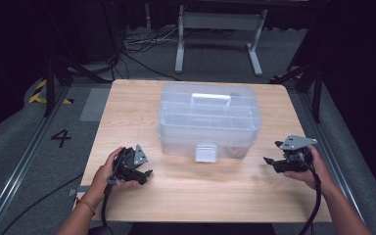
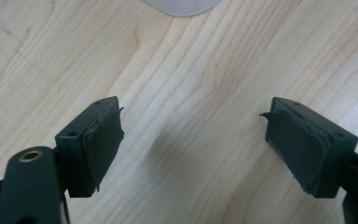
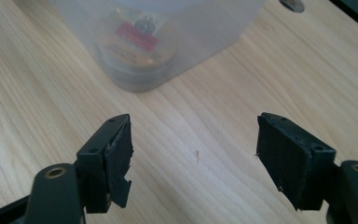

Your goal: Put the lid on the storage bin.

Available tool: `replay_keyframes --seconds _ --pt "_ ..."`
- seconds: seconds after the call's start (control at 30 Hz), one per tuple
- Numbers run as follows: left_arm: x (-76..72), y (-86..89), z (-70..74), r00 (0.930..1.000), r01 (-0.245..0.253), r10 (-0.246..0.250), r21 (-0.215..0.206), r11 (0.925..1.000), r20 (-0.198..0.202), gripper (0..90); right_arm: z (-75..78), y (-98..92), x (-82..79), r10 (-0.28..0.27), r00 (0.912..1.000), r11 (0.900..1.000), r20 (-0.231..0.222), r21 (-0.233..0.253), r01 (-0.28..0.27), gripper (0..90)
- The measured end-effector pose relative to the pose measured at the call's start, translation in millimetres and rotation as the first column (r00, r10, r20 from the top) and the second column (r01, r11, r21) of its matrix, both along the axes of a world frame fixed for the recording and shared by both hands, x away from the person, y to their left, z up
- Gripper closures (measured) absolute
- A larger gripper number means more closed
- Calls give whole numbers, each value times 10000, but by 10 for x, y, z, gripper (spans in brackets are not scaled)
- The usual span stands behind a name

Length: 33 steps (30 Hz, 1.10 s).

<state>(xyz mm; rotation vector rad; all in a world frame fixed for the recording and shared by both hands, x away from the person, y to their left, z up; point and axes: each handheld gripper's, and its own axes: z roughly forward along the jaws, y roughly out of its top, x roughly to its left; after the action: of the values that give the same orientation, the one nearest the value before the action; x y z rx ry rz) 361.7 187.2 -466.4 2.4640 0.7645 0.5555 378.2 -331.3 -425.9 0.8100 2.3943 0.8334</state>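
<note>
The clear storage box (image 1: 209, 120) gives little away: its frosted walls blur the contents, and in the right gripper view a round tin (image 3: 137, 44) inside shows a red label too smeared to read. In the left gripper view, the box's corner is cut off by the top edge. Both forearms run off the bottom of the high view.

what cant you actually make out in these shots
- Contents of the clear plastic storage box with a white handle: high view, the frosted walls blur them.
- Label on the round tin inside the box: right gripper view, text blurred behind the wall.
- Most of the box: left gripper view, cut off by the top edge.
- Whether the white front latch is fastened: high view, too small.
</note>
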Motion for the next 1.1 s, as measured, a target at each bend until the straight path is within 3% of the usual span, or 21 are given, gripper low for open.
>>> replay_keyframes --seconds 0.3,0.43,0.73,0.93,1.1 --pt "-126 118 -28 10000 -95 95 -530 9985 -5 195 -112 -123 -111 -218 9997 9997 -68 -135 217 273" --pt "-183 185 -50 9997 -185 171 -811 9965 -181 192 -152 -197 -164 -396 9991 9992 -144 74 397 273" --pt "-279 365 -105 9977 -539 463 -1647 9849 -497 175 -261 -331 -273 -678 9971 9964 -342 479 694 273" --pt "-322 464 -147 9956 -748 606 -2200 9726 -708 169 -362 -414 -339 -1051 9933 9909 -472 798 1087 275" --pt "-349 511 -163 9945 -852 682 -2388 9673 -789 167 -424 -482 -389 -1287 9895 9862 -657 960 1346 271"
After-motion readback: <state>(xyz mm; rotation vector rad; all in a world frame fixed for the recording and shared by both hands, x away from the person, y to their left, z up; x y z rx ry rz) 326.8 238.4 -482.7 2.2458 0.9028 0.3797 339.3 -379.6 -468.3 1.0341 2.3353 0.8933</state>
